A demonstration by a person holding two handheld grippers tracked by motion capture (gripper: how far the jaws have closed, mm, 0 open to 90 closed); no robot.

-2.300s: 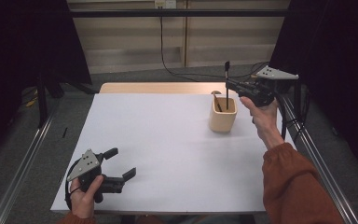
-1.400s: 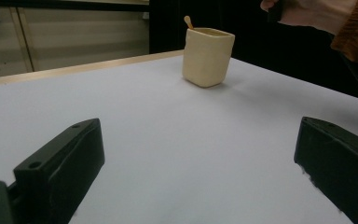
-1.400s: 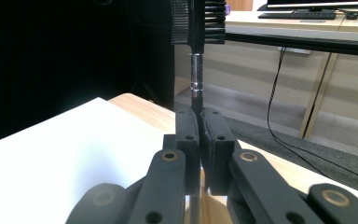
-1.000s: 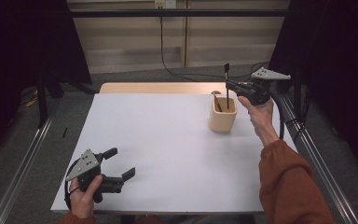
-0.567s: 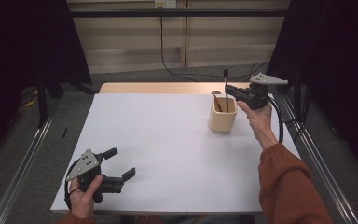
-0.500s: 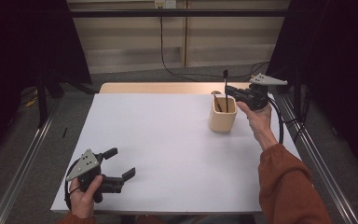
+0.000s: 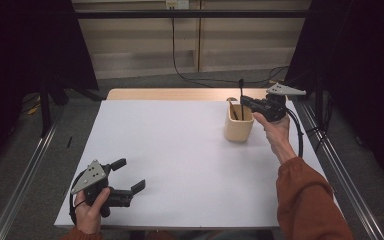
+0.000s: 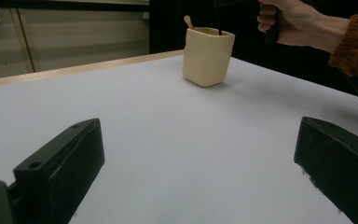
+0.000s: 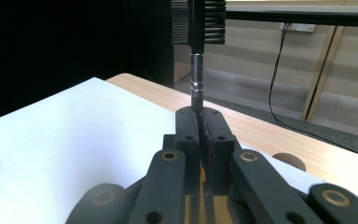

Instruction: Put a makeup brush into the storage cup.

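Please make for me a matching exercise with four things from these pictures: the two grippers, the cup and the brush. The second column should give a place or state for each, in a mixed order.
Column 1:
1. left gripper
2. right gripper
3. beige cup
4. black brush

Column 2:
A. stands on the white table at its far right
B. open, low over the near left corner
C. upright, bristle head up, handle going down into the cup
D. fingers closed on a thin handle, above the cup

Pairs: 1-B, 2-D, 3-A, 4-C
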